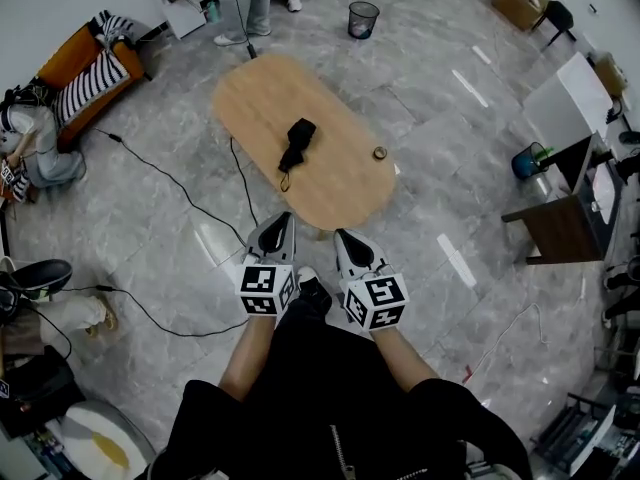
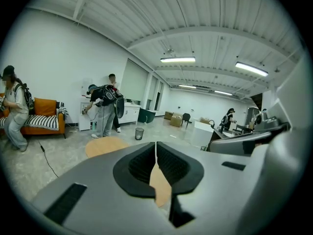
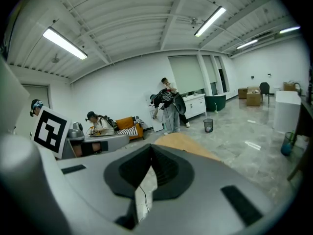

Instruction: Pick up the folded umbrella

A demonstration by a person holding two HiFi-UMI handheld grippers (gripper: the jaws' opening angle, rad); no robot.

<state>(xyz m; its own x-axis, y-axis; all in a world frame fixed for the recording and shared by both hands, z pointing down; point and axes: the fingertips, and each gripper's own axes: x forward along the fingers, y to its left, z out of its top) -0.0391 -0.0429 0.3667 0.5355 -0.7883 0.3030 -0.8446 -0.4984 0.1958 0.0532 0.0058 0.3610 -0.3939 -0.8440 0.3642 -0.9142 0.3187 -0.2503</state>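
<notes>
- Black folded umbrella (image 1: pixel 296 143) is lying at the centre of the wooden bench (image 1: pixel 340 193), at twelve o'clock from both tongs.
- Left tongs (image 1: pixel 278 232) are sitting closed, gripping nothing.
- Right tongs (image 1: pixel 343 238) are sitting closed, empty, near the bench's six o'clock end.

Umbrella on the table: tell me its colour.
The umbrella is black; the head view shows it best.

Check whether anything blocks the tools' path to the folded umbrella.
Nothing visible does. The folded umbrella lies mid-table; bare tabletop runs from it to the left tool and right tool, both shut at the table's near end. The small ring sits off to the side.
</notes>
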